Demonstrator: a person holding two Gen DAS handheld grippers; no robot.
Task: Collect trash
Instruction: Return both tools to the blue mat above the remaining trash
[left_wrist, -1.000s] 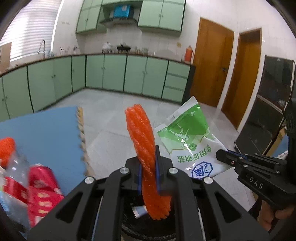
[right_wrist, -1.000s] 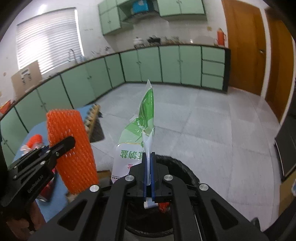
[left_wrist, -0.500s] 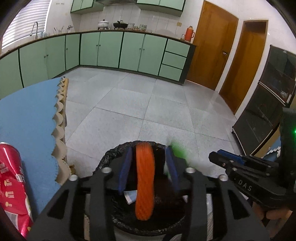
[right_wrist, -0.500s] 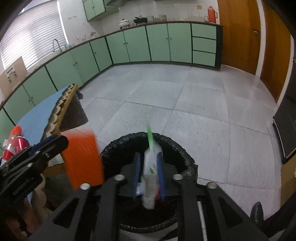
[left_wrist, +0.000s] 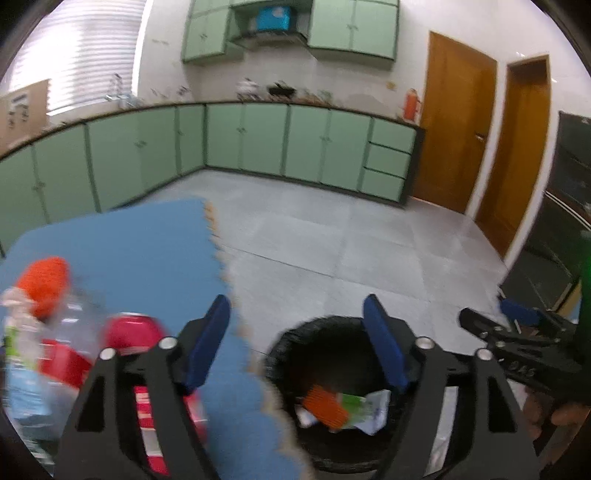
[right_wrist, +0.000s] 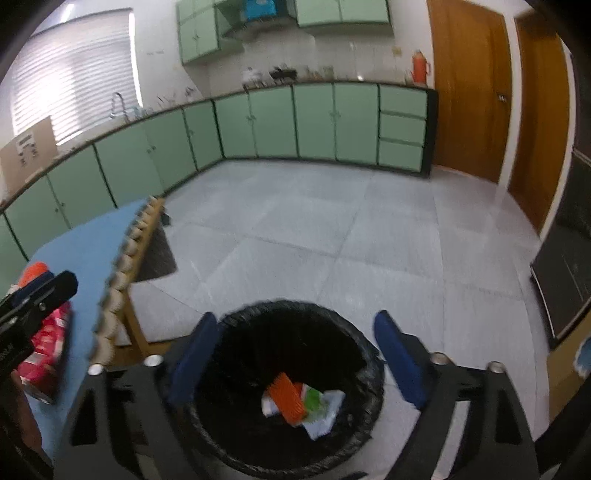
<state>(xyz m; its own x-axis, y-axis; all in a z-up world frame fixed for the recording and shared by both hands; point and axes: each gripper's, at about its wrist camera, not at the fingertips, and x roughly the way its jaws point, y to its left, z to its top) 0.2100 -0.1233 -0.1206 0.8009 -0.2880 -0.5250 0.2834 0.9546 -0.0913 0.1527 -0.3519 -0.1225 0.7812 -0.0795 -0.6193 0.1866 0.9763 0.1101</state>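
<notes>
One bin (right_wrist: 236, 332); inside, one orange net sleeve (right_wrist: 288, 400), one green-white bag (right_wrist: 319, 404). On the table: one plastic bottle (left_wrist: 22, 354), one red can (left_wrist: 133, 334), another orange net sleeve (left_wrist: 46, 284).

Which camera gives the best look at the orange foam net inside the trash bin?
The right wrist view: the orange foam net lies unobstructed in the trash bin. The left wrist view shows it too, but blurrier and nearer the frame's bottom.

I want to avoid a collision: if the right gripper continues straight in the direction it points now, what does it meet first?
Probably the black-lined trash bin: the right gripper, its jaws opening with nothing between them, looks into the bin's mouth, so the orange net and the wrappers beside it come first. Depth is unclear.
</notes>
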